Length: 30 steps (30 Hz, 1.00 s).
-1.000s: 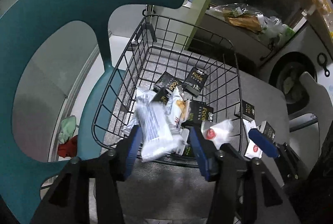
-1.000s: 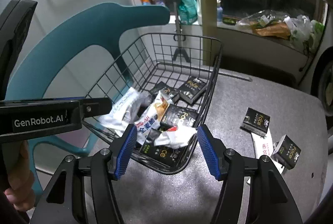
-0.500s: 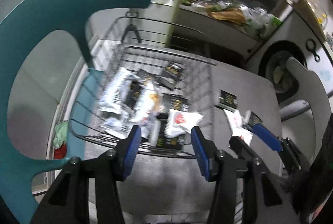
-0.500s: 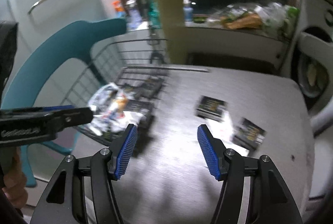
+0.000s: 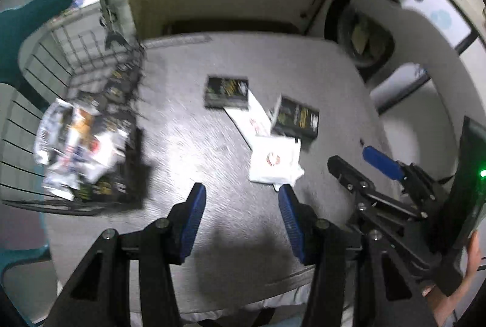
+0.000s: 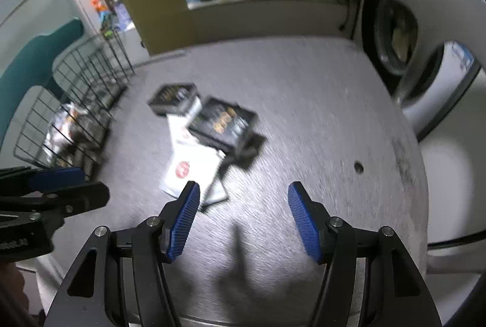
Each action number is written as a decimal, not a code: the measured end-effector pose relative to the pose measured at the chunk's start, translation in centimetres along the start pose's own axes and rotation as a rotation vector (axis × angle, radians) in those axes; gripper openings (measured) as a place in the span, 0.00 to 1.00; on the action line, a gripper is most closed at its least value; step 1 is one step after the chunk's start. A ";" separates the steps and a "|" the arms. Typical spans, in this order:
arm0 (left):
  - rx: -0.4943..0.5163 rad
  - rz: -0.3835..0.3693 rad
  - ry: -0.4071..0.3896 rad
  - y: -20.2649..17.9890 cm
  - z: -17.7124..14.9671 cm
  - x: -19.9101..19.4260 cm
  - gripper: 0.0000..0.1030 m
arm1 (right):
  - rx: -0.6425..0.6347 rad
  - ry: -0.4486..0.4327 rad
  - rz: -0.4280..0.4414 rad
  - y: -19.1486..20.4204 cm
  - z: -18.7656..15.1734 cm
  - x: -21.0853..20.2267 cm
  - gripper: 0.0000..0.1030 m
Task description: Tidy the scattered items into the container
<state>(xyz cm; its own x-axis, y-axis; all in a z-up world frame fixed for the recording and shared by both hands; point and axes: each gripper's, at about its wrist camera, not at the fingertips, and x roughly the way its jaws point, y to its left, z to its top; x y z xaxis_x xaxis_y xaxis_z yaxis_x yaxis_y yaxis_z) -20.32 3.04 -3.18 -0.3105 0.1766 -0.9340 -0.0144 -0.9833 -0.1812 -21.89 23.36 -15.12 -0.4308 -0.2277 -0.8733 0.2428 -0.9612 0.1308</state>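
Grey table (image 5: 188, 126) — wire basket (image 5: 91, 90) left.

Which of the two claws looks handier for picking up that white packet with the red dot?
Probably the left claw: it is open and the white packet lies just ahead of its right finger. The right claw would work too.

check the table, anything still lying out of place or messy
Yes. A loose heap remains on the grey table, outside the wire basket: two black boxes, one flat and one propped askew on a long white packet, plus a white sachet with a red logo.
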 end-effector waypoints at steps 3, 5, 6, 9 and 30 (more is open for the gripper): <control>0.012 -0.002 0.040 -0.9 -0.3 2.5 0.53 | 0.023 0.014 0.006 -1.0 -0.5 1.0 0.59; 0.022 -0.008 0.057 -1.4 -0.2 3.9 0.53 | 0.035 0.018 0.012 -1.6 -0.6 1.5 0.59; 0.028 -0.011 0.066 -1.7 -0.1 4.5 0.53 | 0.039 0.018 0.013 -1.8 -0.7 1.6 0.59; 0.043 -0.010 0.086 -2.5 0.3 6.0 0.53 | 0.055 0.019 0.014 -2.5 -0.6 2.2 0.59; 0.105 0.026 0.116 -4.2 1.9 10.3 0.41 | 0.087 0.043 0.016 -3.0 -0.3 4.3 0.59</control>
<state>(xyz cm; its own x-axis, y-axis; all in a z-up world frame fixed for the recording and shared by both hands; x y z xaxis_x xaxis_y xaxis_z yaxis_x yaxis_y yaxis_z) -25.22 8.93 -11.41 -0.2002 0.1484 -0.9685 -0.1092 -0.9857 -0.1285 -24.19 25.31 -19.47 -0.3894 -0.2380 -0.8898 0.1716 -0.9679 0.1837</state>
